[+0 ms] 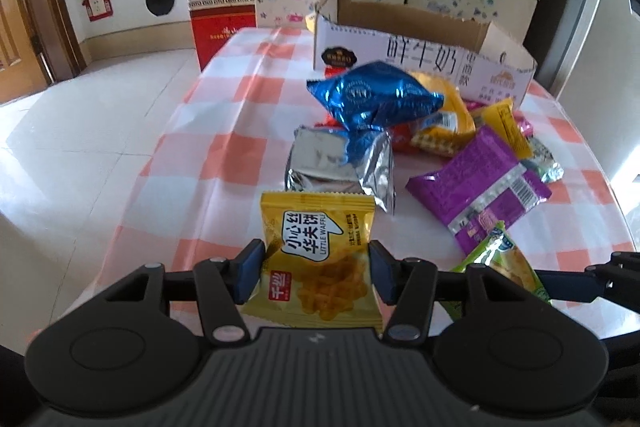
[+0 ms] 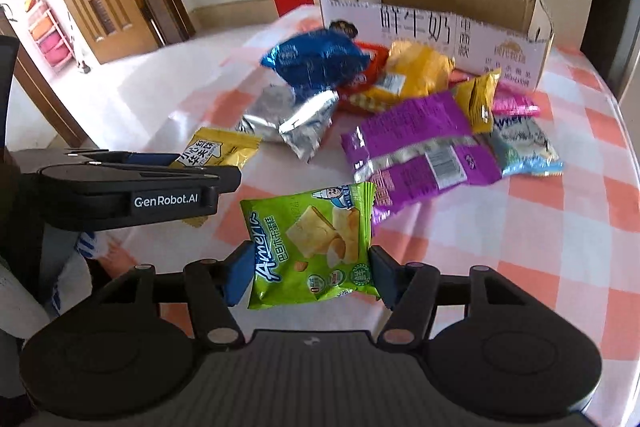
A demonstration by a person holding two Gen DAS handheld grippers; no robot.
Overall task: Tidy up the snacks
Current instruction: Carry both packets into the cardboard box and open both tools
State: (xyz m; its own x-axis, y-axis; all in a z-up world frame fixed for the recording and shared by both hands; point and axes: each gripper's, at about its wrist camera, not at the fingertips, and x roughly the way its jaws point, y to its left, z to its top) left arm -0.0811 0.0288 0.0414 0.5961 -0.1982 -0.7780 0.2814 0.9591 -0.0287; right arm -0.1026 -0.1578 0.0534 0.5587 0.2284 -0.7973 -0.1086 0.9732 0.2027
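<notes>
waffle packet (image 1: 316, 259): yellow | cracker packet (image 2: 312, 247): green | tablecloth (image 1: 224, 131): orange-white check | fingers (image 1: 248, 269): blue

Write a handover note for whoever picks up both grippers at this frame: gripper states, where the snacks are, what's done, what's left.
Left gripper: shut on the yellow waffle packet, lifted off the table.
Right gripper: jaws around the green cracker packet, pads pressing its sides.
Box: open at the far end of the checked table; no snacks visible inside from these views.
Pile in front of the box: blue bag, silver packet, purple packet, orange-yellow bag and a few smaller ones.
Done: two packets picked.
Left: probably drop both in the box, then clear the pile.
</notes>
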